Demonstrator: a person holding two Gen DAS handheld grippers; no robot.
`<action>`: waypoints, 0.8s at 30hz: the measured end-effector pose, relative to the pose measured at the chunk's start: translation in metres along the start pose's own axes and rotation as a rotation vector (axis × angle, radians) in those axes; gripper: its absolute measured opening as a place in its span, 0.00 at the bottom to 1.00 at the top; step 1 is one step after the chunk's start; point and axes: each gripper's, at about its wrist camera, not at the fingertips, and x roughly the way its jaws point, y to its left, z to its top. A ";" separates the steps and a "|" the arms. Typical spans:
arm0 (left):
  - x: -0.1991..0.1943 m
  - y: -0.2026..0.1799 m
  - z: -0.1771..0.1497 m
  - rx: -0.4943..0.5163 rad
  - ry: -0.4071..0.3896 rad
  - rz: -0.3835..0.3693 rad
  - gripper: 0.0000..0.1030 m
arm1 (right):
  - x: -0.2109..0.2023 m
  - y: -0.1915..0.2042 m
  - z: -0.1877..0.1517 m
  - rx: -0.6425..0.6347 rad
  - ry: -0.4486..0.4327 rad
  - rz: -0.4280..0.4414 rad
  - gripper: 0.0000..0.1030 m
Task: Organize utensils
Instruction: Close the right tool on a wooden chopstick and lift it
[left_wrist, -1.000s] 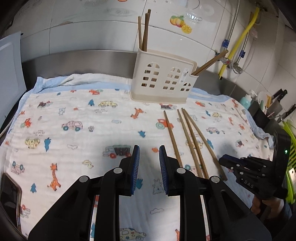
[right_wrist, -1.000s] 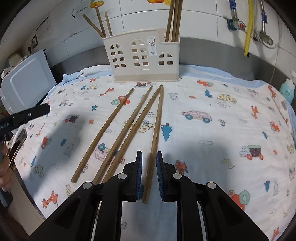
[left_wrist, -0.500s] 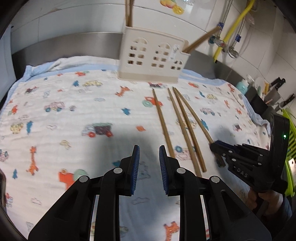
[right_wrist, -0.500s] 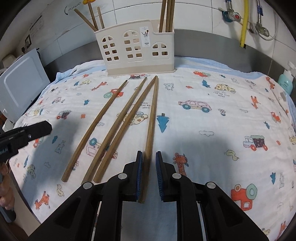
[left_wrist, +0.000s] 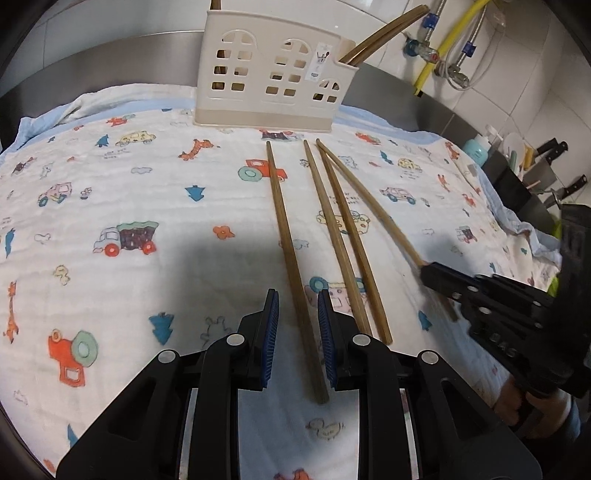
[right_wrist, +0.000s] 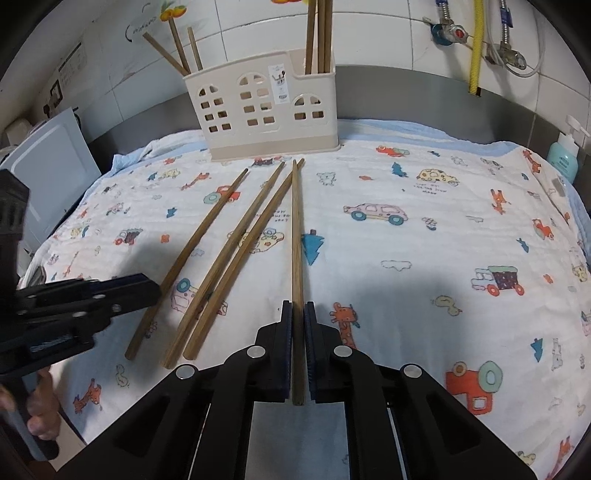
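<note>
A soft printed cloth (right_wrist: 424, 236) covers the counter; a cream perforated plastic holder (right_wrist: 264, 110) stands at its far edge. Right gripper (right_wrist: 298, 314) is pinched on the rightmost wooden chopstick (right_wrist: 295, 229). Left gripper (left_wrist: 295, 306), jaws narrowly parted, straddles the leftmost chopstick (left_wrist: 284, 236), pads apart from it.

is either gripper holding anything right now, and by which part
The right gripper is shut on the rightmost chopstick near its near end. The left gripper holds nothing: its pads straddle the leftmost chopstick without touching it.
</note>
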 end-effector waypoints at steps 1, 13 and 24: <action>0.001 0.000 0.001 -0.002 0.002 -0.001 0.21 | -0.003 0.000 0.001 -0.002 -0.008 -0.001 0.06; 0.012 -0.010 0.007 -0.006 -0.003 0.063 0.20 | -0.034 0.003 0.015 -0.032 -0.087 0.001 0.06; 0.011 -0.011 0.012 -0.019 0.010 0.147 0.06 | -0.062 0.001 0.029 -0.037 -0.150 0.002 0.06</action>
